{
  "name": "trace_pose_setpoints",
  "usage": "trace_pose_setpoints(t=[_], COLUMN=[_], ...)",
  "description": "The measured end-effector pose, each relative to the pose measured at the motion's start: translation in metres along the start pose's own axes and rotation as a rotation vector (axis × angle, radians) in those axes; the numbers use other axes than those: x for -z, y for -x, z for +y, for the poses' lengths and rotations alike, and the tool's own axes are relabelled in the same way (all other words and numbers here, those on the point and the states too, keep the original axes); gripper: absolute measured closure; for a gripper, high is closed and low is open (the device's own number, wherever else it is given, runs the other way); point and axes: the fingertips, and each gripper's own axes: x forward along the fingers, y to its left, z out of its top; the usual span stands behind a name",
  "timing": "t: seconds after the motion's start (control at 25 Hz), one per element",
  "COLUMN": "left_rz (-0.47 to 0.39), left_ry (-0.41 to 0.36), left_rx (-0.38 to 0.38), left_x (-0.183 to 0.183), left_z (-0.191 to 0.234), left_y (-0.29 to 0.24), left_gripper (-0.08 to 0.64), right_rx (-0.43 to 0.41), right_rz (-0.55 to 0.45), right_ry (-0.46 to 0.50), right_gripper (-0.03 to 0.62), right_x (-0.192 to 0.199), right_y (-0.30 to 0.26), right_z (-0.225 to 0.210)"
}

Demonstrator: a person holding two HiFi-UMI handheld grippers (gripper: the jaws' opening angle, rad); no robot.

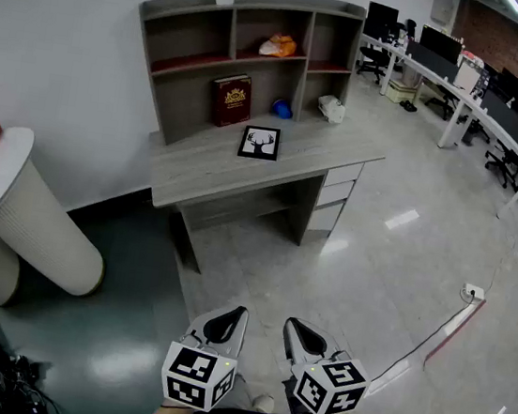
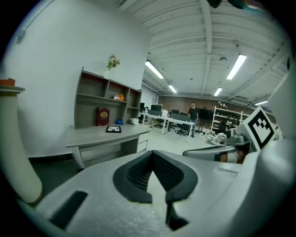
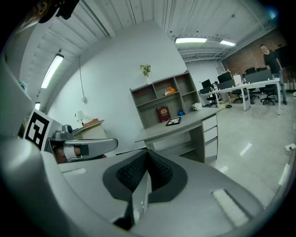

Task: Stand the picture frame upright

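Picture frame: black, rectangular, flat on grey wooden desk, upper centre; likely light, stiff, glazed.
Hold: rim edges.
Left gripper, right gripper: pressed together, empty.

Bright overhead tubes, fisheye-warped edges

The black rectangular picture frame with a white antler print lies flat on the grey wooden table, well ahead of the left tongs and right tongs.
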Motion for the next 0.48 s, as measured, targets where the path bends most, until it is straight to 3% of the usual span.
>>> trace_pose_setpoints(t=[0.48], left_rz=[0.0], left_ry=[0.008], left_rx=[-0.007], left_x=[0.0015], left_z=[-0.003], left_y=[-0.0079], left_gripper=[0.558], right_rx=[-0.015], right_rz=[-0.017], right_ry=[-0.01], right_gripper=[0.595], right_x=[-0.0059], right_y=[-0.0015], right_z=[-0.0048])
